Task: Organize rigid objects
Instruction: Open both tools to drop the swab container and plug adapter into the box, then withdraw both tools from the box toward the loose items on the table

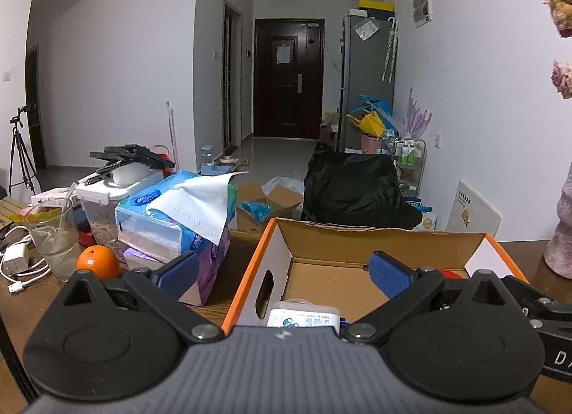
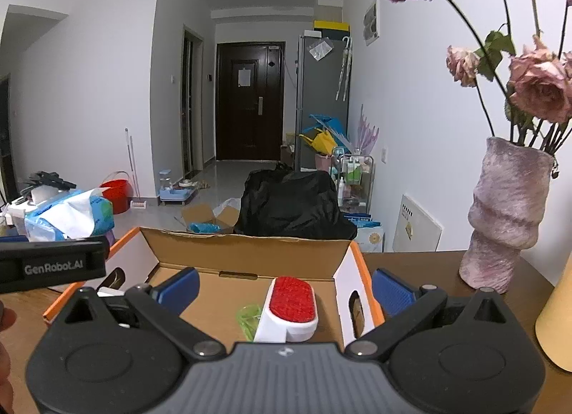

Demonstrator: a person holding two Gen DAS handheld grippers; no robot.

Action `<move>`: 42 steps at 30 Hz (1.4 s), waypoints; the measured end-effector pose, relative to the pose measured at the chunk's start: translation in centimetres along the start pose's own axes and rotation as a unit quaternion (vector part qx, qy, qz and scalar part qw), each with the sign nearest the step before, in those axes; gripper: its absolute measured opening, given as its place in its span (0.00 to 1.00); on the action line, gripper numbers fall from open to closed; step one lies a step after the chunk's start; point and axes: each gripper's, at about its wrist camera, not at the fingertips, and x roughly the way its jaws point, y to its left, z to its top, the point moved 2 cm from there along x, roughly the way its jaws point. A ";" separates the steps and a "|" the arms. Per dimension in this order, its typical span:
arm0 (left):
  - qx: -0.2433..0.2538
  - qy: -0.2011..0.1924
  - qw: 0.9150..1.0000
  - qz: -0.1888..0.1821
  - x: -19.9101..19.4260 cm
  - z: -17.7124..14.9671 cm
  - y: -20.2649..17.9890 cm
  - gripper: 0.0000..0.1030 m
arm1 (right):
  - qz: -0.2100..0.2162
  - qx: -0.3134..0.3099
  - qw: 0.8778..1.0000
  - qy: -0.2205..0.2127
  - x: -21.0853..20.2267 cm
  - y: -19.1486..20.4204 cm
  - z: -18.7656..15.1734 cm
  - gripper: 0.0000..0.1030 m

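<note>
Hovering wide open and empty, the right tool (image 2: 284, 287) is nearer the red-topped brush (image 2: 291, 306) inside the cardboard box (image 2: 250, 249), long axis pointing away; the left tool (image 1: 284, 272) gapes too.

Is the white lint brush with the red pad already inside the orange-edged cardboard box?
Inside. The white lint brush with the red pad lies on the floor of the orange-edged cardboard box, beside something green.

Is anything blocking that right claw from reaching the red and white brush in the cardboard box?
Nothing visible does. The right gripper hangs open over the cardboard box, whose top is open, and the red and white brush lies right below, between its fingers. Only a green item lies beside the brush.
</note>
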 end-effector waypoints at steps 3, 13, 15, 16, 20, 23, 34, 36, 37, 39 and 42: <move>0.002 -0.004 1.000 -0.004 -0.9 -0.2 0.0 1.00 | 0.003 -0.001 1.000 -0.002 -0.9 -0.2 -0.2 1.00; 0.005 -0.006 1.000 -0.015 -3.4 -0.9 0.2 1.00 | 0.006 -0.006 1.000 -0.008 -3.9 -1.1 -1.0 1.00; 0.007 -0.007 1.000 -0.016 -3.8 -1.1 0.4 1.00 | 0.006 -0.006 1.000 -0.006 -4.4 -1.4 -1.3 1.00; 0.008 -0.006 1.000 -0.016 -4.0 -1.3 0.4 1.00 | 0.005 -0.006 1.000 -0.006 -4.7 -1.5 -1.4 1.00; 0.013 -0.001 1.000 -0.020 -4.8 -2.0 0.2 1.00 | 0.001 -0.005 1.000 -0.002 -5.5 -2.2 -1.8 1.00; 0.017 0.001 1.000 -0.023 -5.4 -2.6 0.1 1.00 | 0.004 -0.002 1.000 0.002 -6.2 -2.7 -2.2 1.00; 0.033 0.016 0.999 -0.035 -8.1 -4.8 -0.4 1.00 | -0.009 -0.006 1.000 0.020 -9.0 -3.8 -4.6 1.00; 0.034 0.022 0.999 -0.037 -8.5 -5.3 -0.4 1.00 | -0.011 -0.009 1.000 0.023 -9.4 -4.0 -5.0 1.00; 0.034 0.025 0.998 -0.038 -8.7 -5.5 -0.5 1.00 | -0.012 -0.010 1.000 0.025 -9.6 -4.1 -5.2 1.00; 0.035 0.030 0.998 -0.040 -9.1 -6.0 -0.5 1.00 | -0.014 -0.011 0.999 0.028 -9.9 -4.3 -5.6 1.00; 0.036 0.038 0.998 -0.043 -9.7 -6.6 -0.6 1.00 | -0.017 -0.011 0.999 0.032 -10.6 -4.8 -6.2 1.00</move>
